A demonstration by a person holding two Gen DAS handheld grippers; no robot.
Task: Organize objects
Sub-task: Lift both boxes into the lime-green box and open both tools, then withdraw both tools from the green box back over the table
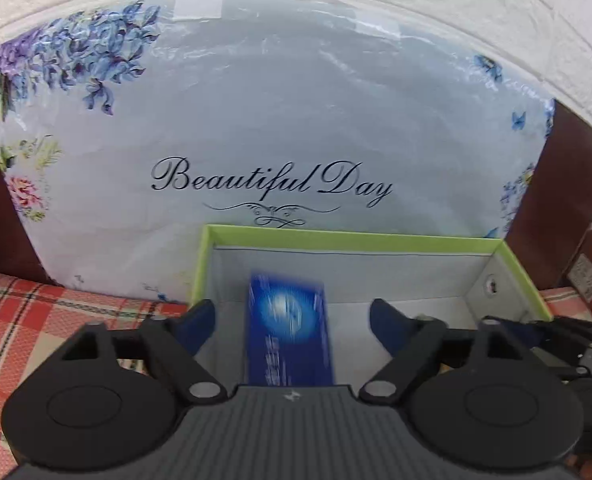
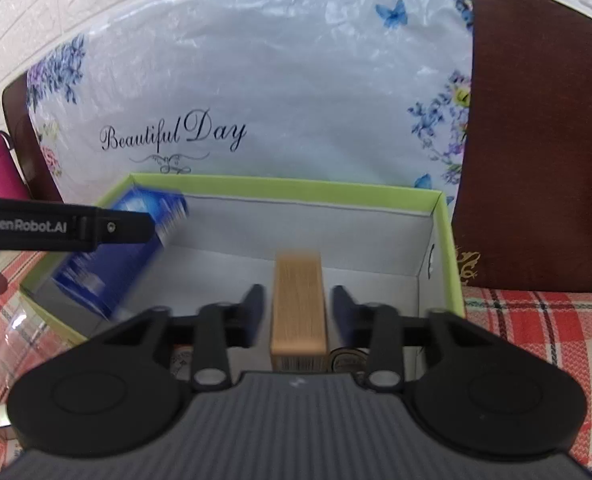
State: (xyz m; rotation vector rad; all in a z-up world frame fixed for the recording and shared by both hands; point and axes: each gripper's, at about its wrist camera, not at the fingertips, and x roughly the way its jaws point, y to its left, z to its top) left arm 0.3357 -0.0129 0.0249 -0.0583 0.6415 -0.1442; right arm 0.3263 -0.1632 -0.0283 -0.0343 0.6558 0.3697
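I am keeping my left gripper [image 1: 292,314] spread wide with the blue box [image 1: 290,340] lying loose between its fingers, and my right gripper [image 2: 297,306] is likewise released, its fingers standing just clear of the wooden block [image 2: 297,300] on either side. Both things are sitting inside the green-edged box [image 2: 280,186] on the checked table [image 2: 543,320], which I judge is where they are being gathered. Both are blurring, the block's lower end and two round things beside it are hiding behind my gripper, and the flowered bag [image 1: 256,120] is blocking whatever is beyond.
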